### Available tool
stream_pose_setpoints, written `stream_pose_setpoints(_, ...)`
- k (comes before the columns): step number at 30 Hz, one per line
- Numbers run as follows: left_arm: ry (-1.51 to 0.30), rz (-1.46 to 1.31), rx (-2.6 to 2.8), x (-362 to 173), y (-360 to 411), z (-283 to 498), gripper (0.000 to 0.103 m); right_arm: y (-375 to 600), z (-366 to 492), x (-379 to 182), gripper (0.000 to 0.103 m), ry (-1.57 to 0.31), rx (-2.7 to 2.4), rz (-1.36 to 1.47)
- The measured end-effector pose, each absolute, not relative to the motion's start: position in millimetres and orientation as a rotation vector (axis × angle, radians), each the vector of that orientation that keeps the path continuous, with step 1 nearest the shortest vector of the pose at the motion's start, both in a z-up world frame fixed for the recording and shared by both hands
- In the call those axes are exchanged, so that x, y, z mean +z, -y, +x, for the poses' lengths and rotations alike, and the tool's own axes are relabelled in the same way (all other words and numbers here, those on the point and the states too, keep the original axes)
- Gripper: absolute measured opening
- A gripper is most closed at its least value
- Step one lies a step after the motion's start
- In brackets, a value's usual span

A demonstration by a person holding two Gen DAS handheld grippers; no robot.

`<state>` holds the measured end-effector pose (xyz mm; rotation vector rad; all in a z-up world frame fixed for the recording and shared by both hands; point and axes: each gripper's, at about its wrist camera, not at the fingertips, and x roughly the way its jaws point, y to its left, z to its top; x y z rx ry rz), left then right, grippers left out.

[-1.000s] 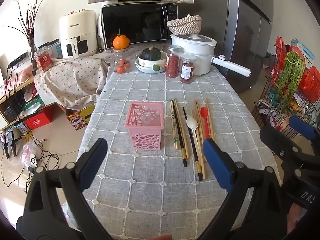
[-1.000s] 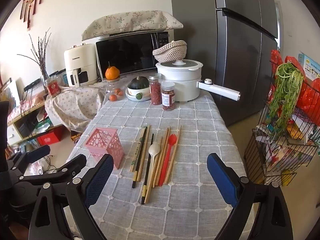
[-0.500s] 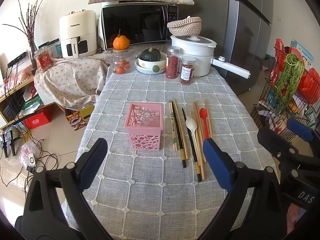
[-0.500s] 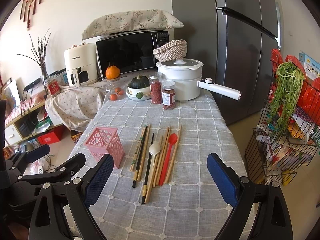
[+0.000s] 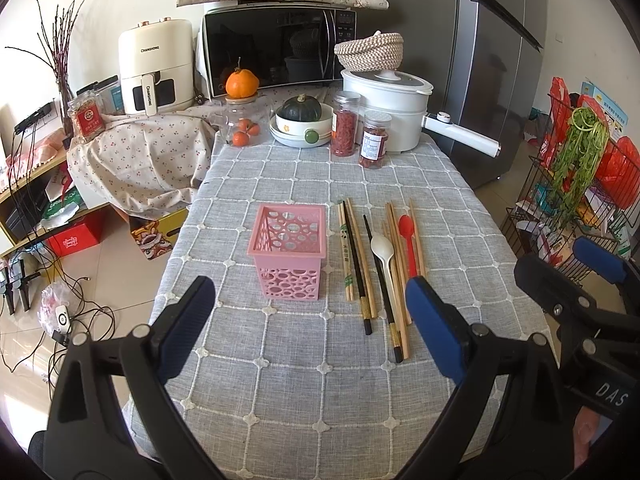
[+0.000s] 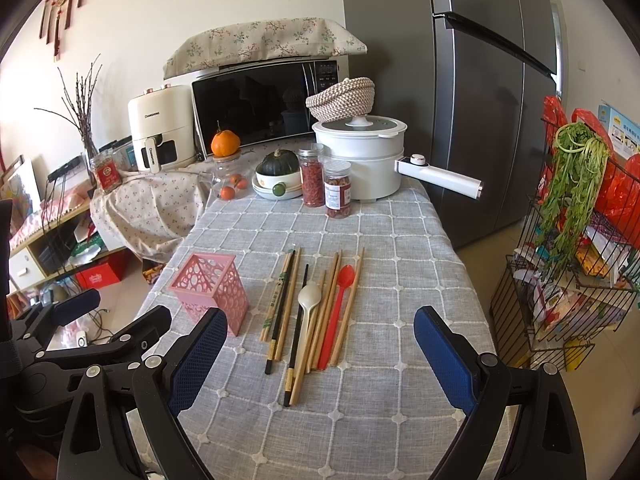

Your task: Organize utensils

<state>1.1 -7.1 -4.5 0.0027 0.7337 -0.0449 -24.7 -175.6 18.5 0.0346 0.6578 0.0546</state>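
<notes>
A pink perforated holder point(image 5: 289, 251) point(image 6: 211, 290) stands upright and empty on the grey checked tablecloth point(image 5: 288, 364) point(image 6: 376, 412). To its right lie several chopsticks point(image 5: 354, 254) point(image 6: 280, 306), a white spoon point(image 5: 383, 249) point(image 6: 309, 300) and a red spoon point(image 5: 408, 240) point(image 6: 339, 308), side by side. My left gripper point(image 5: 316, 328) hovers open over the near edge, short of the holder and utensils. My right gripper point(image 6: 320, 358) is open too, above the near ends of the utensils, holding nothing. Each gripper appears at the edge of the other's view.
At the table's far end stand two spice jars point(image 5: 345, 123), a white pot with a long handle point(image 5: 390, 114), a bowl holding a squash point(image 5: 302, 120) and a glass jar of oranges point(image 5: 240, 128). A microwave point(image 5: 276, 50) and fridge point(image 5: 492, 60) sit behind. A wire rack point(image 6: 576, 248) stands right of the table.
Both views have shifted only slightly, with the table appearing a touch nearer. Both grippers stay open and nothing on the table has moved.
</notes>
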Motion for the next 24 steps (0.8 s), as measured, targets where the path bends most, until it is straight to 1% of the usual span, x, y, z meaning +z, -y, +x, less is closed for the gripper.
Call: stream_pose_setpoints(24,-0.747,0.004,-0.031,-7.9,5.6,2.7,0.095,175.3,-23.3,11.8,0.095,-0.67,0.058,0.032)
